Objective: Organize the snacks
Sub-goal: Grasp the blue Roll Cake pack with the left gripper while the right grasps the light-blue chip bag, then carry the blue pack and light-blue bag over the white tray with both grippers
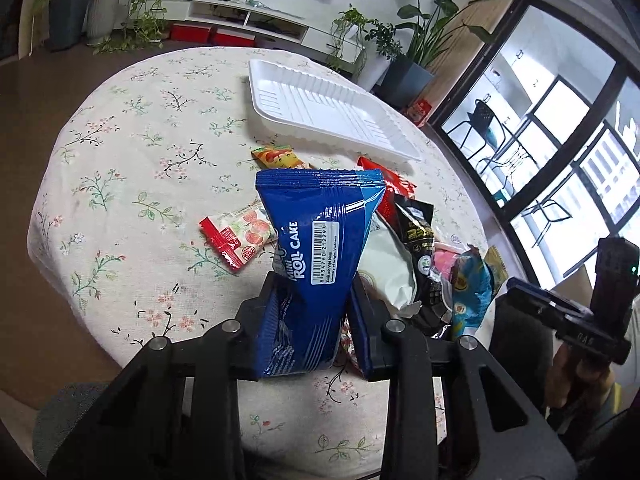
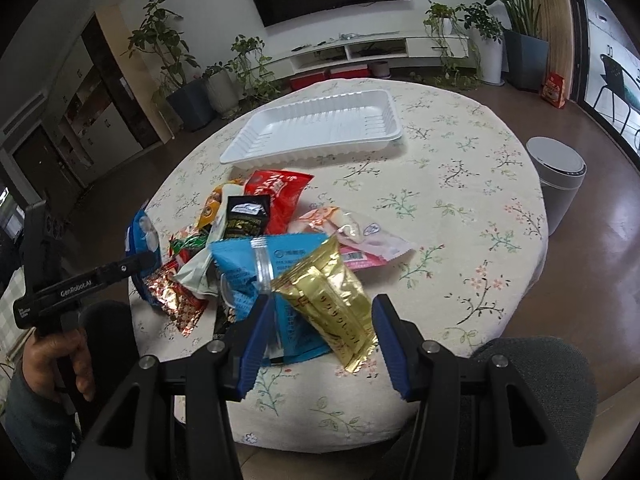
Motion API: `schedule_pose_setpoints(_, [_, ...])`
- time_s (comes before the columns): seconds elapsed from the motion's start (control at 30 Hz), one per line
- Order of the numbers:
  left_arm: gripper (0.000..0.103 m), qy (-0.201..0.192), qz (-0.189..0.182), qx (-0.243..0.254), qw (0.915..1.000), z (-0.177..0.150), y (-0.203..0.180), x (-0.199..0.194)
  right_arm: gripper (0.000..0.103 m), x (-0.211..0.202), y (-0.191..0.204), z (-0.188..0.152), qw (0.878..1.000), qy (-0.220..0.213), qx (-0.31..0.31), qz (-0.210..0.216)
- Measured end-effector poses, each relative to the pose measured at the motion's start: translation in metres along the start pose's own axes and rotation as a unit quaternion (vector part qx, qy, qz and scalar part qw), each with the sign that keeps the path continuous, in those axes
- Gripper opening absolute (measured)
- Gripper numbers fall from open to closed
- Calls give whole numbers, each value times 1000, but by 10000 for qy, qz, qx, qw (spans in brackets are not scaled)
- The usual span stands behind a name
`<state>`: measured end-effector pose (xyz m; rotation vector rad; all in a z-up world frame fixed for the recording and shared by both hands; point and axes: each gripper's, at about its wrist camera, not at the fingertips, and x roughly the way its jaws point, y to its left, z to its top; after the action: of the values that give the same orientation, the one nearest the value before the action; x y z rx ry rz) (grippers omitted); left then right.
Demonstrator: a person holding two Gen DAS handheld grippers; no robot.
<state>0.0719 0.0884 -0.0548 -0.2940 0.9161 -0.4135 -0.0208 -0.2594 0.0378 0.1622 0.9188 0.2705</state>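
**snackfan:** Closest up, the left gripper (image 1: 312, 304) is clamping its fingers on the blue roll cake packet (image 1: 316, 236), lifting it off the floral tablecloth (image 1: 132, 168). Rest of the snack pile (image 2: 256, 232) is lying just beyond it.

**trayguy:** And the right gripper (image 2: 318, 332) is hanging with its fingers spread apart, gripping nothing, the gold packet (image 2: 332, 300) sitting between them over a light blue bag (image 2: 248, 268). The white tray (image 2: 316, 128) is sitting at the far side of the table, nothing in it, well apart from the pile.
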Motion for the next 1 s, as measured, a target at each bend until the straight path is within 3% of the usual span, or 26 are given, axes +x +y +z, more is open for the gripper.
schedule_pose_setpoints(0.07, [30,-42,-35,-25,10000,-1,1,-5,48,-1,12,-2,9997,-51,-149,179])
schedule_pose_setpoints(0.2, [30,-94,-74,-70,9999,-3,4,-13,45,7,33,-6,9983,101,-449,358])
schedule_pose_setpoints(0.37, [30,-104,-168,-113,9997,-10,8,-20,46,27,18,-8,9991,390,67,145])
schedule_pose_setpoints(0.57, [30,-124,-236,-73,9996,-12,7,-19,63,36,22,-1,9994,329,26,44])
schedule_pose_setpoints(0.7, [30,-82,-230,-103,9996,-16,7,-17,66,48,25,1,9991,422,-62,-19])
schedule_pose_setpoints(1.0, [30,-49,-267,-152,9995,-14,10,-14,44,49,13,2,9981,467,214,352])
